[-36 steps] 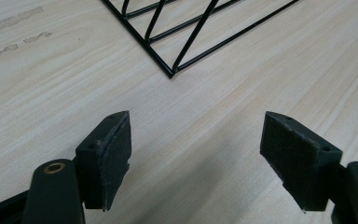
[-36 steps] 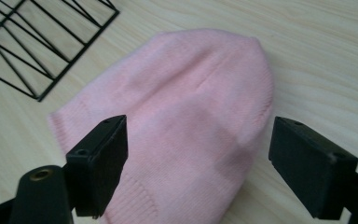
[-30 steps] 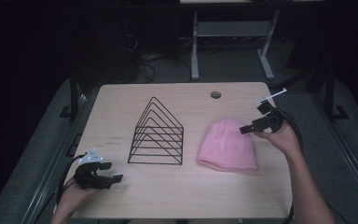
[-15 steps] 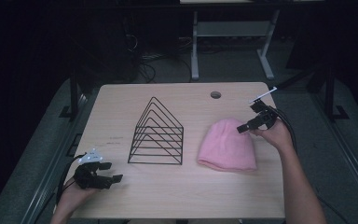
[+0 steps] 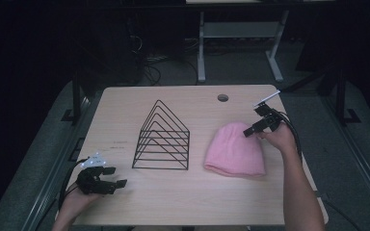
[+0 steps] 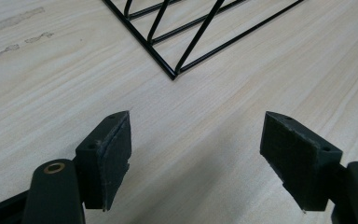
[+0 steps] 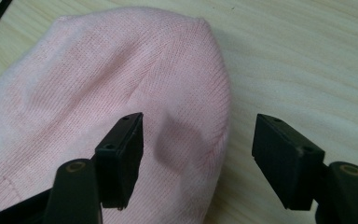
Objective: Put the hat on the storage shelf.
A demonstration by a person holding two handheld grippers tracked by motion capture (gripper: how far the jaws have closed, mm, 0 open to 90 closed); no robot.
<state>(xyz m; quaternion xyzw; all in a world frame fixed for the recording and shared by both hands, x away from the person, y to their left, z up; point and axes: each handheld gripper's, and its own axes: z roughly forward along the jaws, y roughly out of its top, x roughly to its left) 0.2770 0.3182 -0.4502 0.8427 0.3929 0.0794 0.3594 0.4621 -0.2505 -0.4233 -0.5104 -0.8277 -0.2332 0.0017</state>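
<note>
The counter (image 5: 183, 202) has a pale wood-grain top, matt and smooth, with faint grey smudges toward its left edge. The rack (image 5: 162, 139) is thin black wire, slightly glossy. The hat (image 5: 236, 149) is pink knitted cloth, soft and finely ribbed, matt. The left claw (image 6: 196, 154) and right claw (image 7: 198, 158) are black matt plastic with rough-textured pads (image 6: 119, 156) and brass-coloured metal pivot rings.

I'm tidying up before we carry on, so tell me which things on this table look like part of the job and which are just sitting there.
Likely in use:
pink beanie, with the open right gripper poised at its crown
wire rack, which the open left gripper points toward

Just there:
table, with its cable hole
</note>
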